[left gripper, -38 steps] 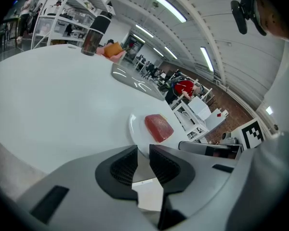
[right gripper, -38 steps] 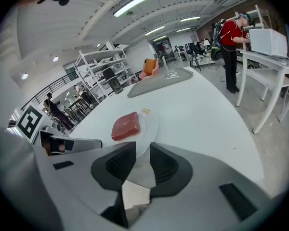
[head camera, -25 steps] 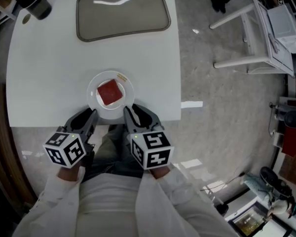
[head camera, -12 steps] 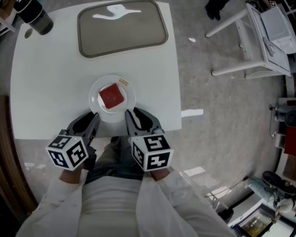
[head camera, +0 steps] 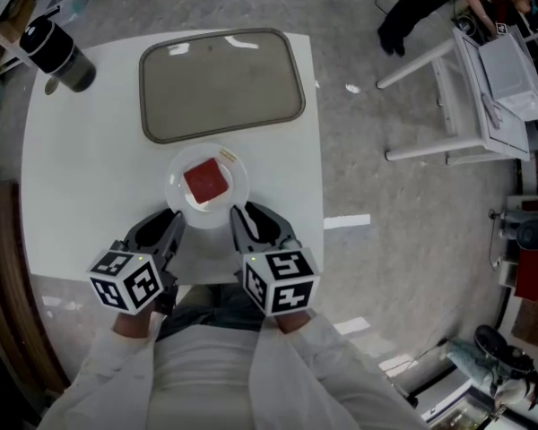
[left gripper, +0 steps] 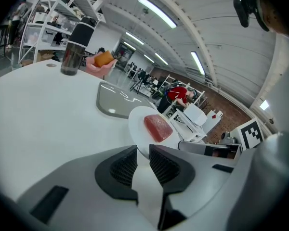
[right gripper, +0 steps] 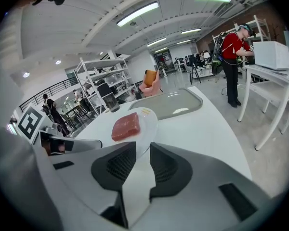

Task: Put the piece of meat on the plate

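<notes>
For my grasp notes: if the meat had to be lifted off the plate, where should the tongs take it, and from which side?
Probably pinch the meat across two opposite side faces, from above: it is a squarish slab lying flat on the plate, sides clear of the rim.

No legible text, labels, brands or numbers anywhere.

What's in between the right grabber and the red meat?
Only the bare white edge of the plate lies between the right gripper and the meat, nothing else. The head view shows it, and the right gripper view too.
</notes>
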